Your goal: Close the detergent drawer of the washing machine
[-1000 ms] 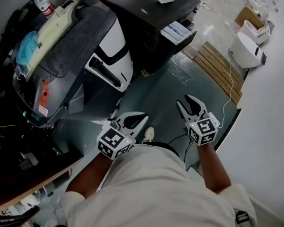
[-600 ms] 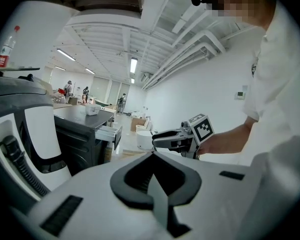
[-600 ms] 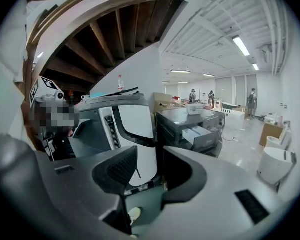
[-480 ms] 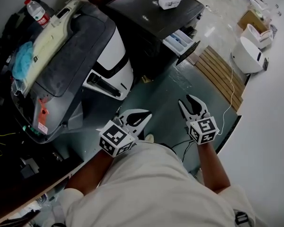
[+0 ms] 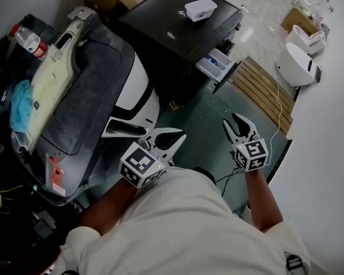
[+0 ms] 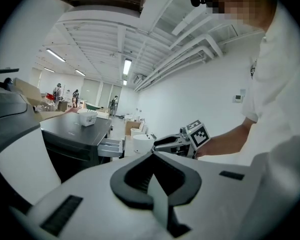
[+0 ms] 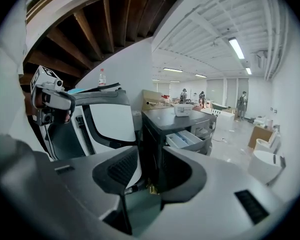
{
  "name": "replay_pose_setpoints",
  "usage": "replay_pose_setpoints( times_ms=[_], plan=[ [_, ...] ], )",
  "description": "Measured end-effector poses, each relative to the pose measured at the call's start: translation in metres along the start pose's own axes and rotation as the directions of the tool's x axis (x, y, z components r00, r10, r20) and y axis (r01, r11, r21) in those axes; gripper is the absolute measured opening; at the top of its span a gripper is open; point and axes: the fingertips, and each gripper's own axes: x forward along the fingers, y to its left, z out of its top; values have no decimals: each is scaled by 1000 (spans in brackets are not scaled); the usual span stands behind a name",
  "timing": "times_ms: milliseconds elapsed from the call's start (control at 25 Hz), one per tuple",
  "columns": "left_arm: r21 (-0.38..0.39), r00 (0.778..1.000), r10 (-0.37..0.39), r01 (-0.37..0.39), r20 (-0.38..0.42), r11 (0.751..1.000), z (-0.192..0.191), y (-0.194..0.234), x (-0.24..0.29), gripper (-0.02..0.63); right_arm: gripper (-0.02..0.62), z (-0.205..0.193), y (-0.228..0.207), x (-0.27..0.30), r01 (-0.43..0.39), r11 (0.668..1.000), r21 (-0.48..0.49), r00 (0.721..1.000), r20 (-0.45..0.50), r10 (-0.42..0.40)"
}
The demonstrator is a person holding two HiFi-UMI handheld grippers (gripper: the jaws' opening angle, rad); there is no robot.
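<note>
Detergent drawer (image 5: 215, 65) stands pulled out of the dark washing machine (image 5: 178, 22), well ahead of both grippers. Left gripper (image 5: 178, 136) has its jaws together, right gripper (image 5: 237, 120) slightly parted. Both are empty and held low at the waist, probably because nothing is in reach. The right looks better placed to push.

The person is holding the left forearm (image 5: 106, 204) and right forearm (image 5: 258, 198) out ahead, well apart. The left tongs (image 5: 179, 134) are pointing forward, jaws pressed together on nothing. The right tongs (image 5: 239, 119), off to their right, are keeping their jaws slightly parted, gripping nothing.
</note>
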Motion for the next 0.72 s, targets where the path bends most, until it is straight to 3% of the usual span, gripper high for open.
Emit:
replay_pose_setpoints(
  times_ms=[280,720],
  plan=[
    [3,1000,-16,16,-20,1000,4,41,12,-3,147,2,-32,31,55,998,33,998,5,-55],
    [-21,999,32,-32,-30,999,36,89,73,-3,147,-8,-114,84,26,999,26,999,-39,-25]
  ],
)
